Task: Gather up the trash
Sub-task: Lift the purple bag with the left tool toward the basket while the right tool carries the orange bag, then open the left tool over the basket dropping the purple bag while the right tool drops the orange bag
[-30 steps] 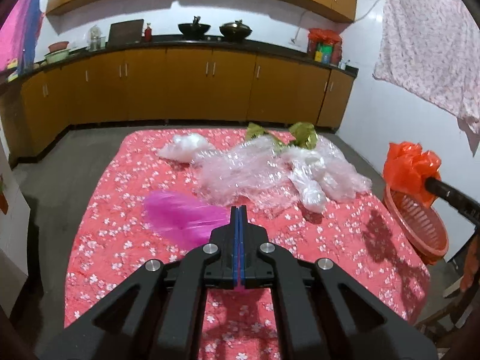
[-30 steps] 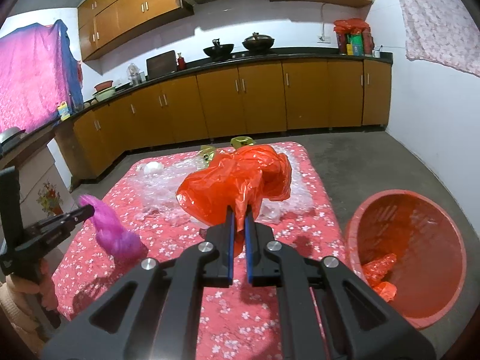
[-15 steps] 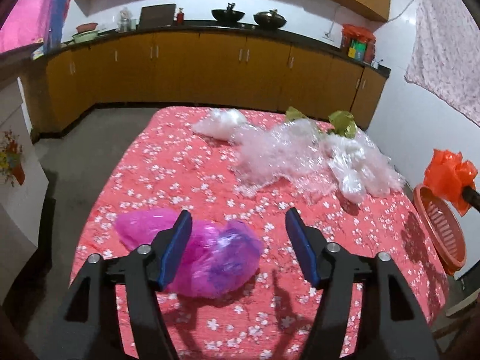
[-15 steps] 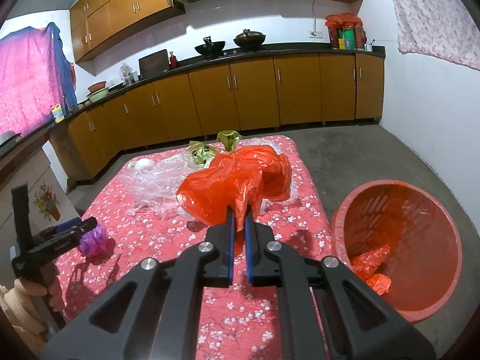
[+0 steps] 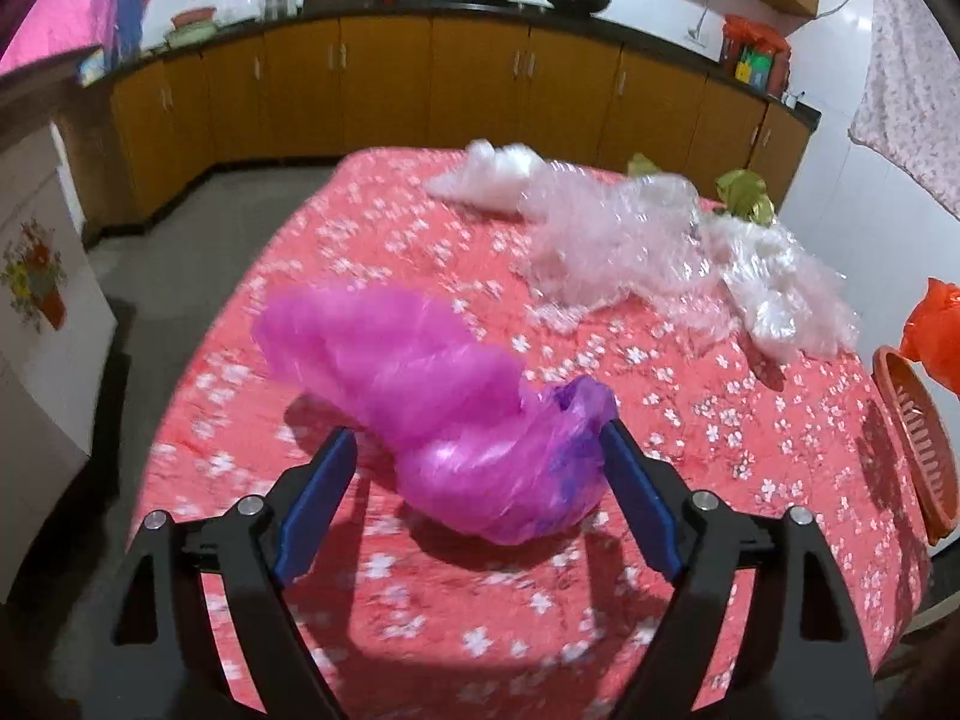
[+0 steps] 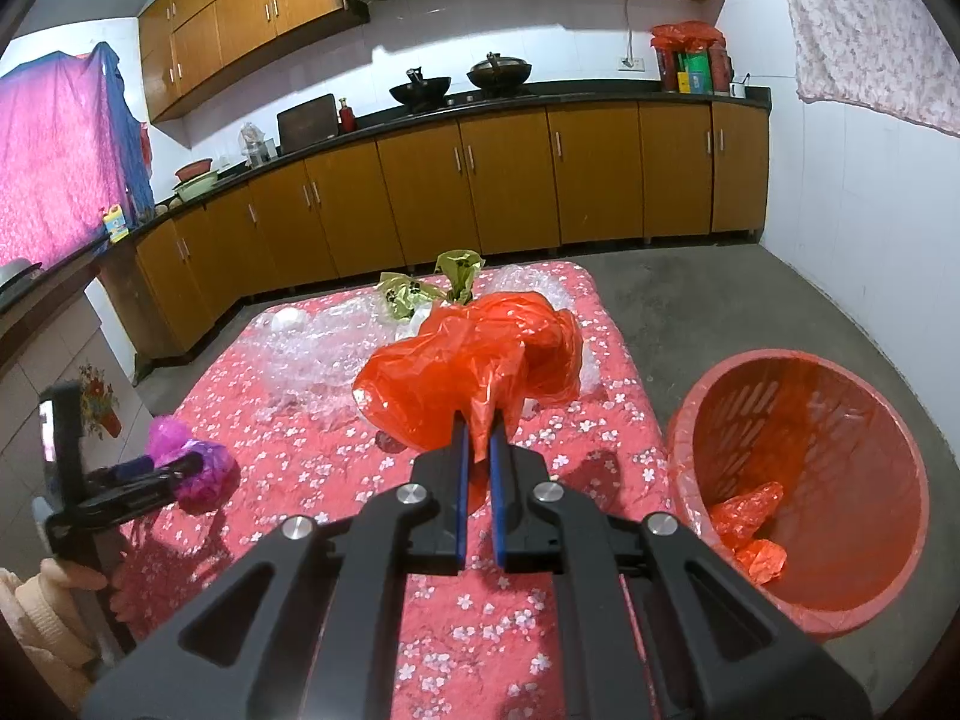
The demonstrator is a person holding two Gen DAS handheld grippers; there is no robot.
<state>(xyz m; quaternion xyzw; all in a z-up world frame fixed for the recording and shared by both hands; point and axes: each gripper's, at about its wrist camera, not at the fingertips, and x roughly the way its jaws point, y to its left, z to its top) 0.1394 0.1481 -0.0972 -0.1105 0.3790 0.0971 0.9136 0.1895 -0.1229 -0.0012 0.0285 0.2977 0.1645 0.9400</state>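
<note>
L tongs (image 5: 474,468): apart, jaws just opened up; pink bag sits between the blue pads, right pad looks to brush the bag's purple edge, left pad clear of it. No grip.
Pink bag (image 5: 456,414): crumpled pink/purple plastic, lying on table near the front-left edge; in R view (image 6: 192,462) it's tucked at the tip of the L tongs (image 6: 157,468).
R tongs (image 6: 477,438): pressed together, clamped on a pinch of the orange bag.
Orange bag (image 6: 474,372): puffed-up orange plastic, held off the table above its right side, hanging fwd of the pads; in L view a bit of it shows at far right (image 5: 936,336).
Bin (image 6: 840,420): red slotted basket on the floor, just beside table's right edge; orange plastic scraps (image 6: 747,525) already inside. Rim seen in L view (image 5: 912,432).
Table (image 5: 600,588): red cloth w/ white flowers.
Clear plastic (image 5: 630,234): heap of clear wrap + whitish bags at far-right part of table, well apart from pink bag.
Green wrappers (image 6: 432,291): two crumpled pcs at far edge, touching the clear heap.
Person: hand (image 6: 66,576) + cream sleeve at lower left of R view, holding L tongs' handle.
</note>
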